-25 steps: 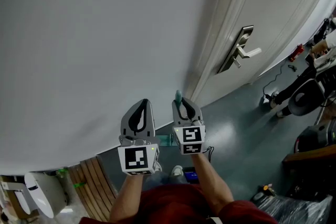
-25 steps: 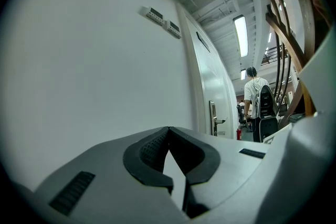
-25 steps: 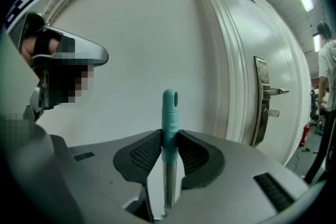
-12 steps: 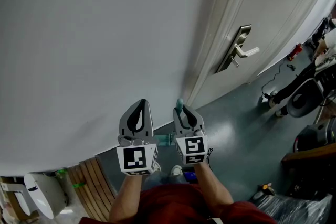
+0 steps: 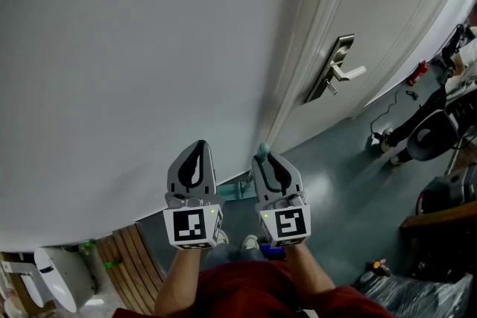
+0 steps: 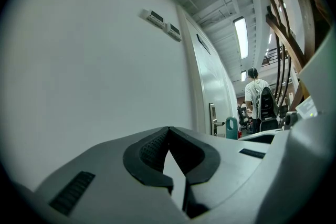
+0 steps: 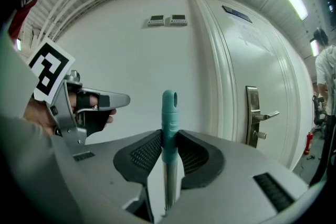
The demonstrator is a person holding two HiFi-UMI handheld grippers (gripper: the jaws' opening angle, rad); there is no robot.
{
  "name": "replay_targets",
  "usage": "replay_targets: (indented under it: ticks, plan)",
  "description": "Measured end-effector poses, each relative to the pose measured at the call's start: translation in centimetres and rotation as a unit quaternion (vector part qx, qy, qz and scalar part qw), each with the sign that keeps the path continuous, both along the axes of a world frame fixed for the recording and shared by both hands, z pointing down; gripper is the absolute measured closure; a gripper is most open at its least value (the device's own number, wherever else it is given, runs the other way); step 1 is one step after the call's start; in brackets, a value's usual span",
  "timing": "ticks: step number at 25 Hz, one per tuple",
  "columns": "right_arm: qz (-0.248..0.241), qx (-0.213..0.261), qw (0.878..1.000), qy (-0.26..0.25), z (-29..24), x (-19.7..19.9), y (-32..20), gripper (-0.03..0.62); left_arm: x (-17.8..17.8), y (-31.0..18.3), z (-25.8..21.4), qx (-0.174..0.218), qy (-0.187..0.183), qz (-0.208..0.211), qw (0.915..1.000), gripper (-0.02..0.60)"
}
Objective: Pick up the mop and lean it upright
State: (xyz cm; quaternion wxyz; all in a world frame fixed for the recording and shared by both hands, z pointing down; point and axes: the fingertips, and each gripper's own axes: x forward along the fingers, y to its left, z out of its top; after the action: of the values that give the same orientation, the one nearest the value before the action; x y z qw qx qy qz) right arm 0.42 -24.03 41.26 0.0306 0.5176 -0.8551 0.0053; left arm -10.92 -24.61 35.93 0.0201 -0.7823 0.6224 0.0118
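The mop's handle stands upright close to the white wall [image 5: 134,71], its teal end [image 5: 262,152] poking up between my right gripper's fingers. In the right gripper view the teal grip [image 7: 169,118] and the metal shaft below it are pinched between both pads, so my right gripper [image 7: 168,147] is shut on the handle. A teal piece of the mop [image 5: 237,192] shows down at floor level between the two grippers. My left gripper [image 5: 199,150] hovers just left of the handle, shut with nothing in it [image 6: 168,131], apart from the mop end [image 6: 231,127].
A white door with a metal lever handle [image 5: 337,75] is right of the wall corner. Wooden slats [image 5: 130,257] and a white device [image 5: 56,275] lie lower left. An office chair [image 5: 432,141], cables and clutter fill the floor at right. A person [image 6: 257,97] stands far off.
My right gripper has shifted slightly right and nearer to me, carrying the mop handle with it. The left gripper has barely moved.
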Motion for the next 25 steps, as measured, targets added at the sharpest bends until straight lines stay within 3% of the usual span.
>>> replay_targets:
  ticks: [4, 13, 25]
  plan:
    - [-0.001, 0.043, 0.999, -0.017, -3.3, 0.5, 0.8, 0.487, 0.1, 0.0, -0.6, 0.004, 0.000, 0.001, 1.0000, 0.568]
    - [0.005, 0.077, 0.997, -0.024, -8.5, 1.8, 2.4, 0.487, 0.4, 0.7, -2.4, 0.018, -0.001, 0.006, 0.9998, 0.569]
    - [0.020, 0.077, 0.996, -0.028, -8.8, 2.7, 2.4, 0.487, 1.1, 1.5, -3.0, 0.024, -0.010, 0.006, 0.9997, 0.569]
